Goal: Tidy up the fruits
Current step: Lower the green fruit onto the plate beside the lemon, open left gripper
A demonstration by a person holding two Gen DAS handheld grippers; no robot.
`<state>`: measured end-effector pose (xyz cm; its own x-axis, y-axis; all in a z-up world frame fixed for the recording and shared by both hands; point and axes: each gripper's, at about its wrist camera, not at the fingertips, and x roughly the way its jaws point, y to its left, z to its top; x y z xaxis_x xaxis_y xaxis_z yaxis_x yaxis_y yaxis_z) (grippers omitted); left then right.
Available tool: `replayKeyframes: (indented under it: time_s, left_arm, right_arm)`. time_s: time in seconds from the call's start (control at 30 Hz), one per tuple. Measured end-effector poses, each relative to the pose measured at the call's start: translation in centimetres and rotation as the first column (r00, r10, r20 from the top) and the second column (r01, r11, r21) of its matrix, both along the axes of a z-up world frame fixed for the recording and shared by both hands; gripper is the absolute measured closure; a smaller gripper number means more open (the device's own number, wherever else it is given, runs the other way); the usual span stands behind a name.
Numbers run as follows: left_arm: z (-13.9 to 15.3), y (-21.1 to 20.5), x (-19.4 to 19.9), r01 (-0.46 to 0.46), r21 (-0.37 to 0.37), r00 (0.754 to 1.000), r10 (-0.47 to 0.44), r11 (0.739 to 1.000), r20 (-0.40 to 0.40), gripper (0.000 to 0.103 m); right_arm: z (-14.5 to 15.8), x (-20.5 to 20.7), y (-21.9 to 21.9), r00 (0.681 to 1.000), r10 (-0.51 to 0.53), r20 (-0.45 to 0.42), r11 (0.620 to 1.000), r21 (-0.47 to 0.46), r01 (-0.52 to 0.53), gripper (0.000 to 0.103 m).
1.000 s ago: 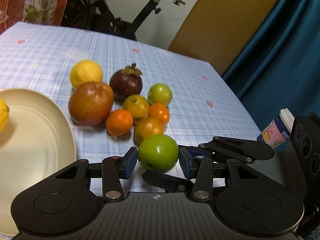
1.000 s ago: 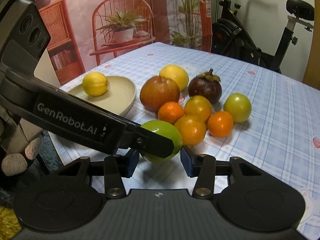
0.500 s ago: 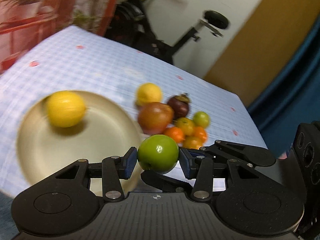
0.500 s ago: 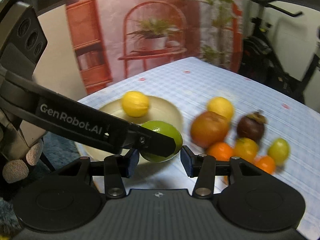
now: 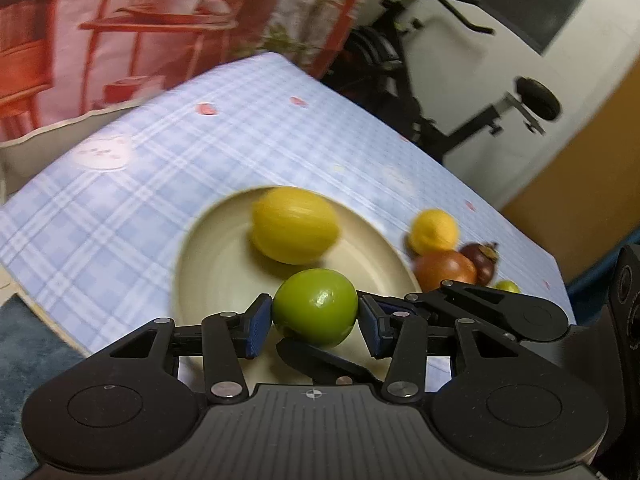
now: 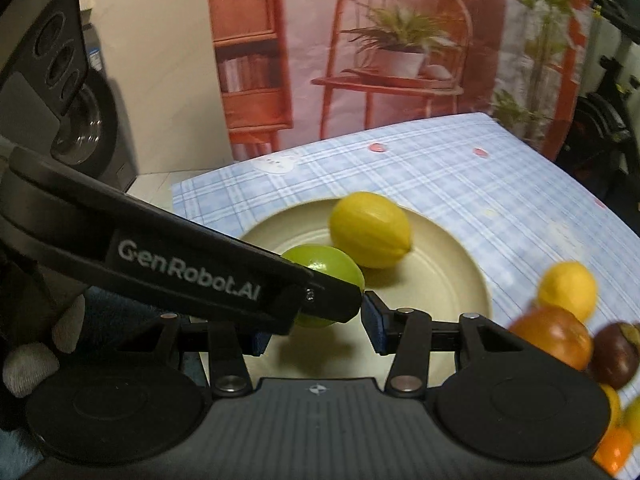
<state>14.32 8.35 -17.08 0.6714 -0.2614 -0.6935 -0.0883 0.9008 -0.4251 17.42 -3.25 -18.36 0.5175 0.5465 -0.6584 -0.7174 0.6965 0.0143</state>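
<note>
Left claw [image 5: 315,322] grips green fruit [image 5: 315,306] over plate [image 5: 200,272]; right claw's [image 6: 316,330] gap is hidden.

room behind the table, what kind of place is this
Probably a home living space, not a lab or shop: an exercise bike stands by the wall, a plaid tablecloth covers the table, and a printed backdrop shows shelves and a potted plant.

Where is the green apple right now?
The green apple sits between the jaws of the left gripper, over the near part of the cream plate, just in front of the yellow lemon.
</note>
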Motion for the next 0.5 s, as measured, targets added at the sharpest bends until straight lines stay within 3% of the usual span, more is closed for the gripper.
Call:
replayKeyframes:
  time_s: [0.27,0.5]
  left_arm:
    - [-0.8,1.7,0.6,-0.121,0.018,0.993,0.121,0.992,-0.001,0.052]
    - [-0.7,1.8,0.5,-0.157,0.01,0.988,0.157,0.988,0.016,0.049]
  right_arm:
    - [-1.2,2.1,3.4,0.997,0.079,0.011,0.996,-0.029,-0.079,0.054]
    - [-1.6,3.4,4.4,0.996,0.078,0.035,0.996,-0.036,-0.076,0.054]
